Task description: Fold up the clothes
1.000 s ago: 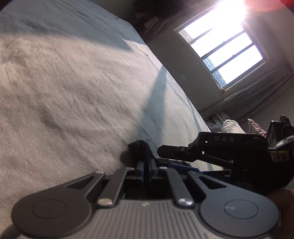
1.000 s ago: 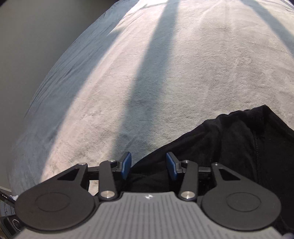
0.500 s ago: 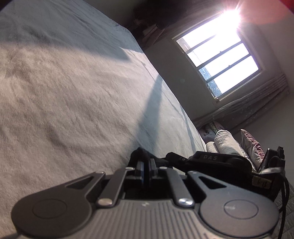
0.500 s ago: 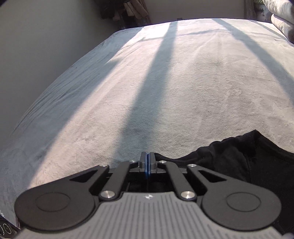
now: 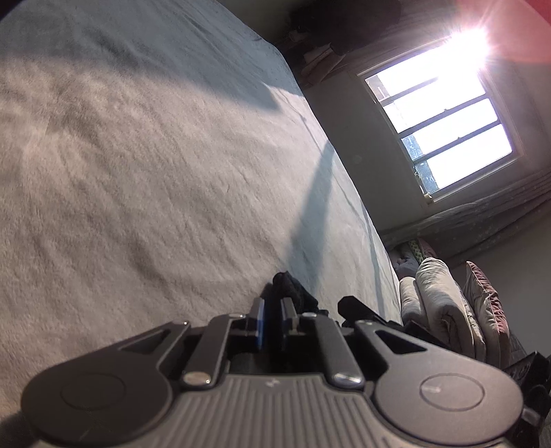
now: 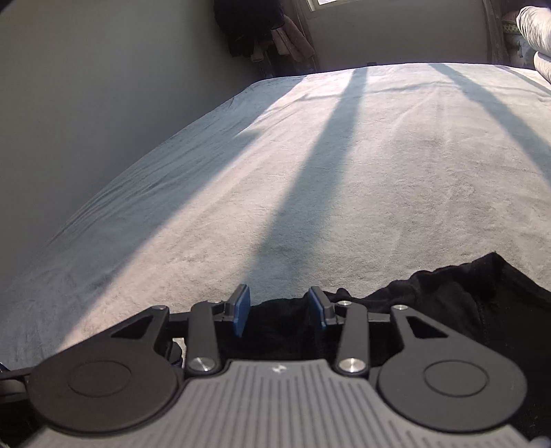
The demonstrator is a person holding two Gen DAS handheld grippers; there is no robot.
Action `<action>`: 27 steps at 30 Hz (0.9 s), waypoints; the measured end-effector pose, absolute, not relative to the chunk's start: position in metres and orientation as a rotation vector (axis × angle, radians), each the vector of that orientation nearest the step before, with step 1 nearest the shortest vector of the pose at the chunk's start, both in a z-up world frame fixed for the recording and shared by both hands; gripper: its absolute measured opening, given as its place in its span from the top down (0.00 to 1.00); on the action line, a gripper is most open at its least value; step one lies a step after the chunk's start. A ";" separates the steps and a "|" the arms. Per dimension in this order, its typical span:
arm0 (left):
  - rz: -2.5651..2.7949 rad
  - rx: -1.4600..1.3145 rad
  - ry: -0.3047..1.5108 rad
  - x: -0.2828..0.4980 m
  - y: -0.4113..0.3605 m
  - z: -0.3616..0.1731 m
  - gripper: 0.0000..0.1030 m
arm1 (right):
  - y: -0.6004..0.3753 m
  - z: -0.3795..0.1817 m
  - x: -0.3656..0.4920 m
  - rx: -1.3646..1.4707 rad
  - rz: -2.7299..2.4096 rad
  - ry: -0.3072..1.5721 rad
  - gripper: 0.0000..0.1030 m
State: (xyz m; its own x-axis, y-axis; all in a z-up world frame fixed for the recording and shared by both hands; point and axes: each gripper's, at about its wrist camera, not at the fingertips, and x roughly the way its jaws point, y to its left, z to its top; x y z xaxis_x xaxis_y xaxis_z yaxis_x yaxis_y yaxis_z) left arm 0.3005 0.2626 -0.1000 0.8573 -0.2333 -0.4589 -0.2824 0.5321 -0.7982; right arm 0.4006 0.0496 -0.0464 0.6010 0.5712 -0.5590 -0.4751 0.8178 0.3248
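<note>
A black garment [image 6: 447, 303] lies bunched on the pale grey bed blanket [image 6: 344, 172], at the near right of the right wrist view. My right gripper [image 6: 279, 308] hangs over its near edge. Its jaws are opening, and the blue pads [image 6: 241, 308] stand wide apart with dark cloth lying between them, untouched. In the left wrist view a fold of the same garment [image 5: 289, 286] sticks up from between the pads of my left gripper [image 5: 272, 320]. Those jaws are narrow and starting to open, still pinching the cloth. Part of the right gripper's black body [image 5: 354, 308] shows just to the right.
The blanket [image 5: 137, 172] spreads wide, crossed by long shadows. A bright window [image 5: 440, 131] glares at the upper right, with stacked pillows and bedding [image 5: 437, 303] below it. A grey wall [image 6: 86, 103] borders the bed's left side, and dark clothes [image 6: 248, 27] hang at the far end.
My right jaws were open, went fully shut half a second ago, and stand open again. My left pads have parted slightly. The right gripper's body has slid toward the lower right in the left wrist view.
</note>
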 end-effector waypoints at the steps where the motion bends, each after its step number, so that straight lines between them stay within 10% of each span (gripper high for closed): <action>1: 0.036 -1.026 0.579 0.301 0.264 -0.099 0.91 | 0.049 -0.042 0.392 0.130 0.637 0.683 0.59; 17: 0.040 -0.982 0.630 0.303 0.265 -0.095 0.71 | 0.075 -0.083 0.338 -0.178 0.786 0.637 0.69; 20: 0.028 -0.994 0.625 0.303 0.266 -0.096 0.68 | 0.059 -0.087 0.346 -0.054 0.778 0.639 0.89; 27: -0.062 -1.099 0.664 0.317 0.260 -0.095 0.58 | -0.006 -0.088 0.380 0.508 0.963 0.731 0.92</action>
State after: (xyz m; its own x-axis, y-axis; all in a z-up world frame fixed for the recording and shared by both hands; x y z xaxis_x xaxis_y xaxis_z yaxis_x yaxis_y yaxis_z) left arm 0.3173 0.2603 -0.0949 0.8068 -0.3635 -0.4658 -0.2710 0.4729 -0.8384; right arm 0.3796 -0.0058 -0.0879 0.3679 0.8703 -0.3275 -0.5493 0.4876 0.6786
